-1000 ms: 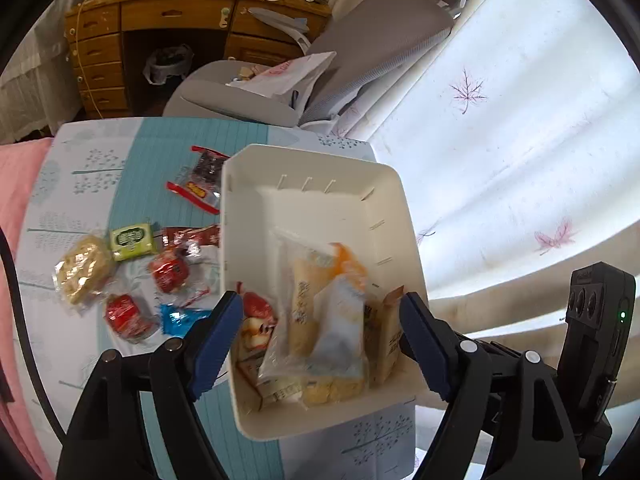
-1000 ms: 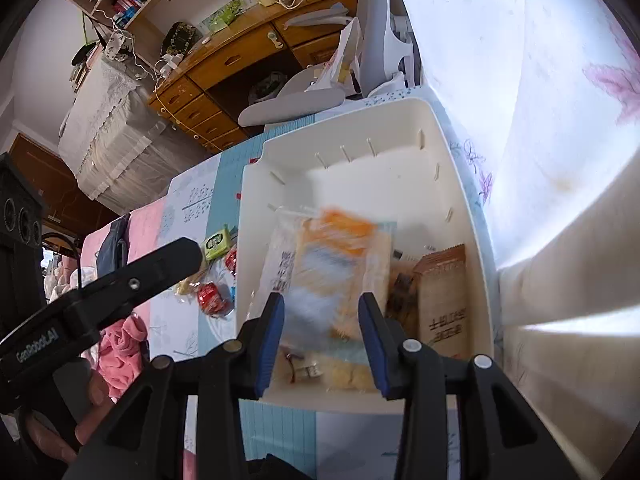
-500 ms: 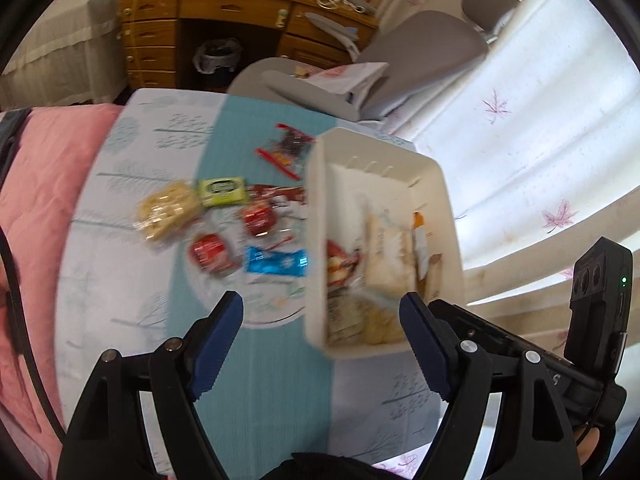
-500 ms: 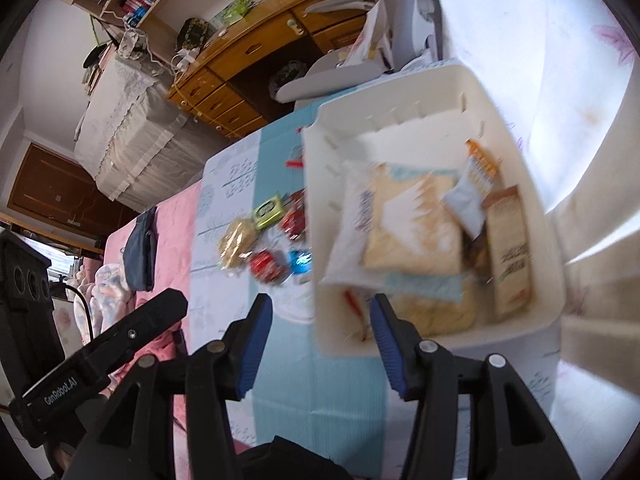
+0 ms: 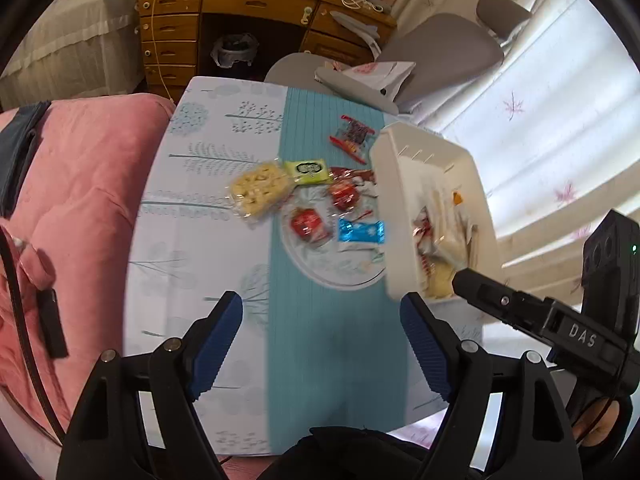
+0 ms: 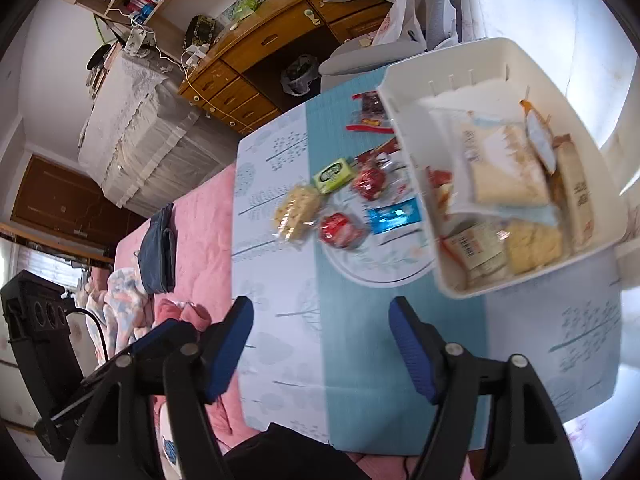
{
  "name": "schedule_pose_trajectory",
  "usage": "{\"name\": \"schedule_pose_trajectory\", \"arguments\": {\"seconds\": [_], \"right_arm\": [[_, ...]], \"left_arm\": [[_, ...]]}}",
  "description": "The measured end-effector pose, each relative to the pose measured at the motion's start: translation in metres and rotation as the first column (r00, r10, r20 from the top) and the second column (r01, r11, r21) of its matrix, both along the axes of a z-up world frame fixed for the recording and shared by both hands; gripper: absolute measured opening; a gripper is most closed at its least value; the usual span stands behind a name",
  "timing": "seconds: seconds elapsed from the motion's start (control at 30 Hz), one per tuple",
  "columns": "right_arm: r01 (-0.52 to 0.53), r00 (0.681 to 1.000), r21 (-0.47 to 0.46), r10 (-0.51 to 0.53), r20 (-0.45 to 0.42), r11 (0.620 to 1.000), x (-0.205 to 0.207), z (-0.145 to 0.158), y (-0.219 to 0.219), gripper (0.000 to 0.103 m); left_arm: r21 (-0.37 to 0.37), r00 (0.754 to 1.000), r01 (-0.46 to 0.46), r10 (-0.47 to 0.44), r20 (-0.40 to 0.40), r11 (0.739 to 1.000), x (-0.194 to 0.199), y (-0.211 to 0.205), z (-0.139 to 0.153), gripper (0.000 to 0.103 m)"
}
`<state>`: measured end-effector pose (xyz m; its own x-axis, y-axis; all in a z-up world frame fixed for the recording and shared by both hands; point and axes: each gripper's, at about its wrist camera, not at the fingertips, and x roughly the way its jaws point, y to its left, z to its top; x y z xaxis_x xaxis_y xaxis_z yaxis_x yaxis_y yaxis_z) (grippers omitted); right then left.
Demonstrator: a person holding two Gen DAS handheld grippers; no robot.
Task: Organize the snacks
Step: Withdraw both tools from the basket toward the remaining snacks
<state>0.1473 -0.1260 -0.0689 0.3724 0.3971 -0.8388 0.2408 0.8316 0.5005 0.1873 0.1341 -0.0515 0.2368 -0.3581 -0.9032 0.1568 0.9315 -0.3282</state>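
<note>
Nearest the cameras, the left gripper (image 5: 320, 336) is hanging wide open and empty above the table's (image 5: 200, 240) teal centre strip, while the right gripper (image 6: 322, 342), its jaws just having been opening, is likewise holding nothing and touching nothing. Beyond them, the white bin (image 6: 408, 136) is sitting at the table's right edge beside the curtain (image 5: 560, 128), its long axis running away from the grippers, open side up, packed with wrapped snacks. To its left, loose snacks are lying on the cloth: a blue packet (image 5: 362, 232) just beside the bin wall, two red packets (image 5: 308, 222), a pale yellow biscuit bag (image 5: 260, 188), a green packet (image 5: 308, 170) and, farthest, a dark red-edged packet (image 5: 354, 136). The right wrist view is looking down into the bin, showing a large pale biscuit pack (image 6: 508, 172) and a brown bar (image 6: 576, 192) against its right wall; the left wrist view is catching mostly the bin's outer left wall. A wooden desk (image 5: 256, 12) and grey chair (image 5: 440, 52) are standing beyond the table.
</note>
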Motion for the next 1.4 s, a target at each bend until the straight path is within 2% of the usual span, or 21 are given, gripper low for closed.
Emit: {"name": "schedule_pose_trajectory", "arguments": {"seconds": [0.33,0.5,0.63,0.73,0.9,1.07,1.2,1.4], "right_arm": [[0.102,0.994,0.002,-0.102,-0.037,0.995,0.005,-0.024,0.068,0.072],[0.132,0.988,-0.048,-0.135,-0.078,0.990,0.014,-0.040,0.090,0.072],[0.137,0.985,-0.102,-0.146,-0.090,0.985,0.024,-0.049,0.100,0.072],[0.116,0.989,-0.123,-0.126,-0.079,0.986,0.032,-0.056,0.105,0.072],[0.077,0.996,-0.196,-0.085,-0.033,0.978,0.045,-0.069,0.104,0.072],[0.069,0.997,-0.294,-0.052,0.065,0.953,0.057,-0.081,0.099,0.072],[-0.004,0.993,-0.402,0.052,0.108,0.916,0.069,-0.097,0.107,0.072],[-0.147,0.974,-0.521,0.216,0.074,0.841,0.084,-0.129,0.117,0.072]], "left_arm": [[0.062,0.986,0.168,-0.167,-0.028,0.984,0.034,0.050,-0.018,0.080],[0.098,0.974,0.224,-0.221,-0.043,0.970,0.065,0.060,-0.030,0.080],[0.102,0.971,0.235,-0.228,-0.074,0.967,0.089,0.061,-0.041,0.080],[0.115,0.968,0.238,-0.225,-0.114,0.965,0.111,0.056,-0.057,0.081],[0.180,0.961,0.249,-0.219,-0.170,0.952,0.140,0.038,-0.087,0.081],[0.189,0.955,0.259,-0.221,-0.200,0.947,0.165,0.010,-0.115,0.081],[0.192,0.945,0.278,-0.231,-0.232,0.941,0.177,-0.014,-0.139,0.081],[0.228,0.938,0.292,-0.232,-0.257,0.929,0.195,-0.037,-0.170,0.081]]}}
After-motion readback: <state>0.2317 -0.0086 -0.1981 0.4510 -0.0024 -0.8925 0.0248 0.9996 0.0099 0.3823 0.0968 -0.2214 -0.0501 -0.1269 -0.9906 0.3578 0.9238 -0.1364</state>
